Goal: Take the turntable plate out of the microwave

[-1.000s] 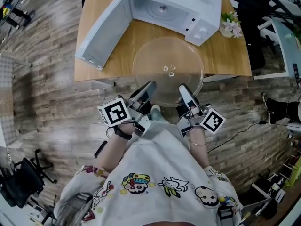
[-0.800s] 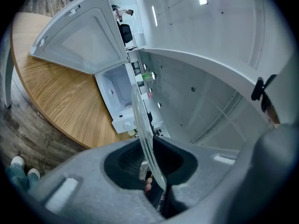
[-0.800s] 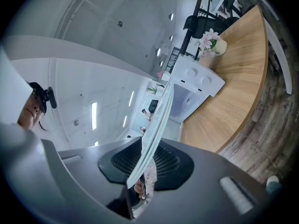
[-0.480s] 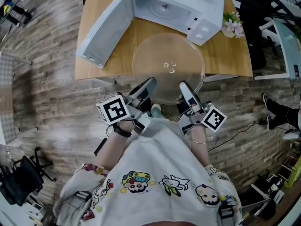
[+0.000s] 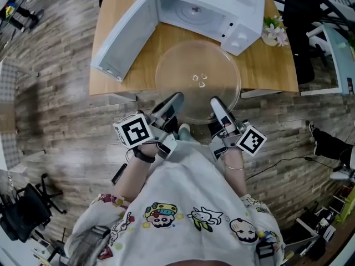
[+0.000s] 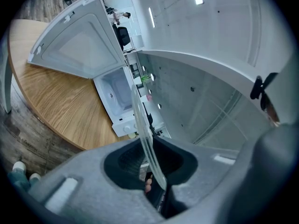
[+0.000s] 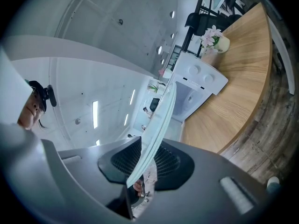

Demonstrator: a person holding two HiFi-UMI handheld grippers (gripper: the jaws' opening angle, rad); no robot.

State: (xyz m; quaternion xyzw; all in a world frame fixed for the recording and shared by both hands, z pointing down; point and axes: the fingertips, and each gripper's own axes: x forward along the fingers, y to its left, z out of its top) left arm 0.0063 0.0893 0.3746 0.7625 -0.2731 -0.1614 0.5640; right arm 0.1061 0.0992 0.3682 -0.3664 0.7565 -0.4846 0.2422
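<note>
The clear glass turntable plate (image 5: 198, 82) is outside the white microwave (image 5: 205, 7), held level over the front edge of the wooden table (image 5: 272, 68). My left gripper (image 5: 176, 100) is shut on the plate's near rim at the left. My right gripper (image 5: 215, 103) is shut on the near rim at the right. In the left gripper view the plate's edge (image 6: 142, 125) runs between the jaws of the left gripper (image 6: 149, 164). In the right gripper view the plate's rim (image 7: 161, 120) sits between the pads of the right gripper (image 7: 145, 164). The microwave's cavity is open and bare.
The microwave door (image 5: 122, 35) swings wide open to the left over the table. A small pot of flowers (image 5: 272, 31) stands right of the microwave. Chairs and a cable lie on the wooden floor (image 5: 55, 110) around the table.
</note>
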